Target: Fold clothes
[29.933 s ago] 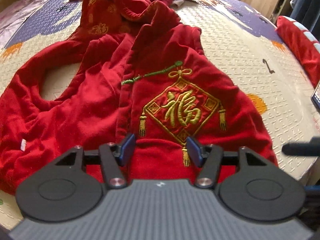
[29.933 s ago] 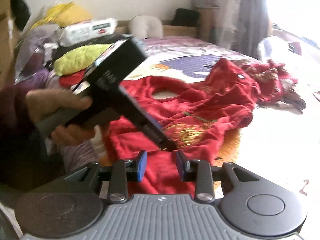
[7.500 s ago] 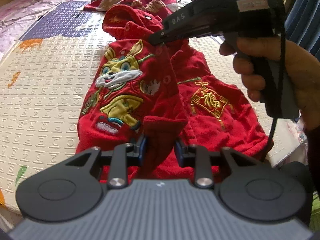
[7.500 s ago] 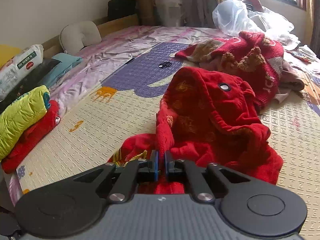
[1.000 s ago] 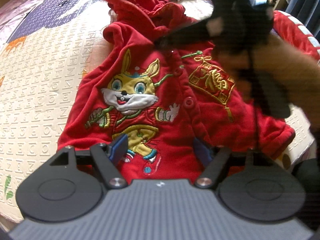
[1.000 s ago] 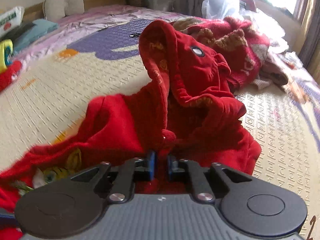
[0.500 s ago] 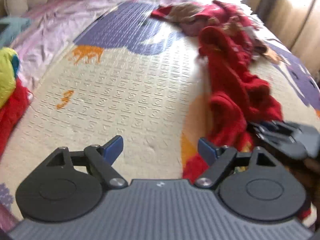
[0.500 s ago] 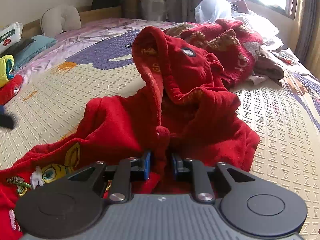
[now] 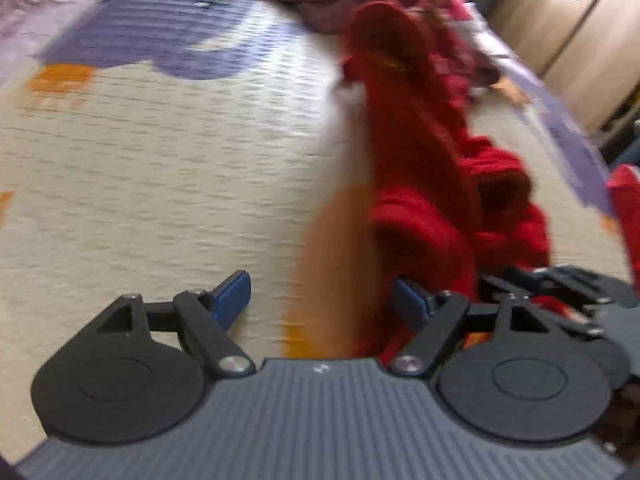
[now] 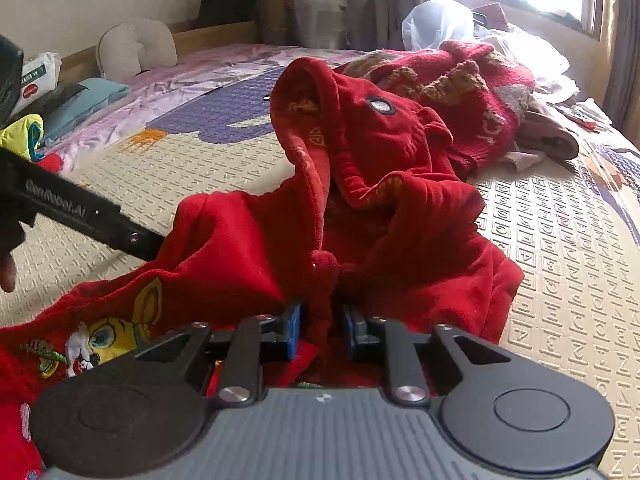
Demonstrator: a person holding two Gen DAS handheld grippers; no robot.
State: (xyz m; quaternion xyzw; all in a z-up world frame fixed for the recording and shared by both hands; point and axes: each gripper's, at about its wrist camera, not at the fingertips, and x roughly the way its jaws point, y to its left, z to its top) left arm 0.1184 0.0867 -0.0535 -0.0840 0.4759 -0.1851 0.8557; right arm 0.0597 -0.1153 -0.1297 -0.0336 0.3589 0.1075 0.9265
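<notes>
Jacket (image 10: 248, 248) turned; hood (image 10: 360, 128) now points away.

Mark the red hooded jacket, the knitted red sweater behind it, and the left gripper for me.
red hooded jacket (image 10: 360, 148): right wrist view, on the hood.
knitted red sweater (image 10: 492, 92): right wrist view, on its body.
left gripper (image 9: 320, 300): left wrist view, midway between the fingertips.

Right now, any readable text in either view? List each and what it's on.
"GenRobot.AI": side of the left gripper, seen from the right wrist.
White pack by the headboard: print too small to read.
Mat: embossed letter tiles, too faint to read.
Jacket: gold embroidery, unreadable.
Left wrist view: blurred, nothing readable.
</notes>
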